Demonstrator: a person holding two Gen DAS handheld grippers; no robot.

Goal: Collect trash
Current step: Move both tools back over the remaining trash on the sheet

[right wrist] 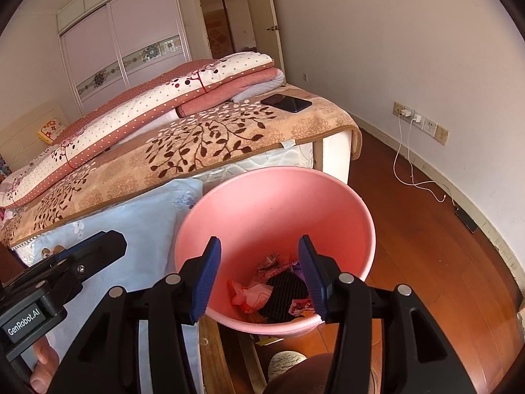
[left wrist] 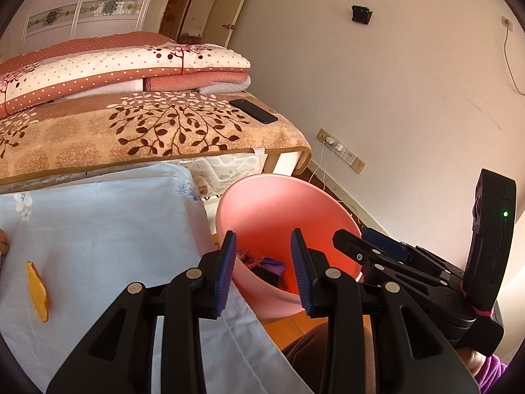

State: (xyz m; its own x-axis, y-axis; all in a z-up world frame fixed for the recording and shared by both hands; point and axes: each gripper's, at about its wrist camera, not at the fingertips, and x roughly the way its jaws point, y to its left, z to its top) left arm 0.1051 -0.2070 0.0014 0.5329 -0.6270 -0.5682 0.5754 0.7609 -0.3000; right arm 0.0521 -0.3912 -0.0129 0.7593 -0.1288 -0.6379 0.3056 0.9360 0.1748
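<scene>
A pink bin [right wrist: 275,203] stands on the floor beside a table with a light blue cloth [left wrist: 98,229]; it also shows in the left wrist view [left wrist: 282,207]. Inside lie several wrappers [right wrist: 252,295] and dark and purple scraps. My right gripper [right wrist: 259,275] is open and empty above the bin's mouth. My left gripper [left wrist: 264,269] is open and empty over the bin's near rim, at the cloth's edge. An orange peel [left wrist: 37,292] lies on the cloth to the left. The right gripper's body shows in the left wrist view [left wrist: 426,262].
A bed with a leaf-patterned blanket [right wrist: 197,144] and folded quilts stands behind the table. A black phone [right wrist: 286,102] lies on the bed corner. Chargers and white cables [right wrist: 413,170] hang from wall sockets over the wooden floor [right wrist: 426,256] on the right.
</scene>
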